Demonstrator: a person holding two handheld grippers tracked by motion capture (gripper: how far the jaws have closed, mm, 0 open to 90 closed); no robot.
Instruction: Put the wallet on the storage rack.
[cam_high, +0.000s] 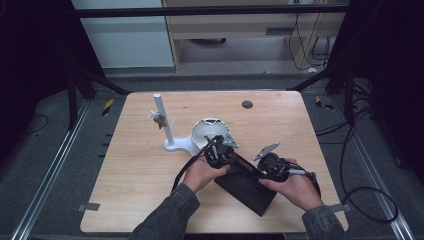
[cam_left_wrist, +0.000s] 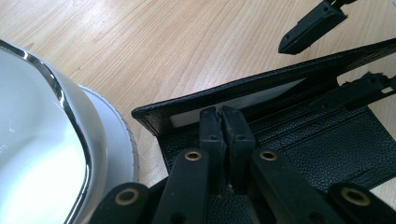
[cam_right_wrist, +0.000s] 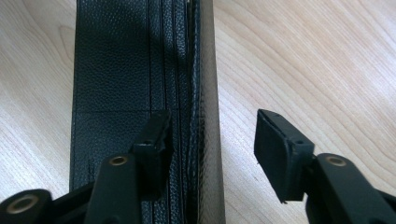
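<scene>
Two grippers work an open black wallet (cam_high: 247, 187) lying on the wooden table (cam_high: 140, 165) beside a white bowl (cam_high: 206, 131). Left gripper (cam_left_wrist: 227, 122) is clamped tight on the wallet's raised flap; right gripper (cam_right_wrist: 212, 140) straddles it, jaws wide and empty. Opening looks done; any further step seems unstarted.

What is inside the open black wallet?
Inside the wallet I see black card slots and a white strip under its raised flap. The closed left gripper hides part of the lining. Whether the slots hold cards cannot be seen.
</scene>
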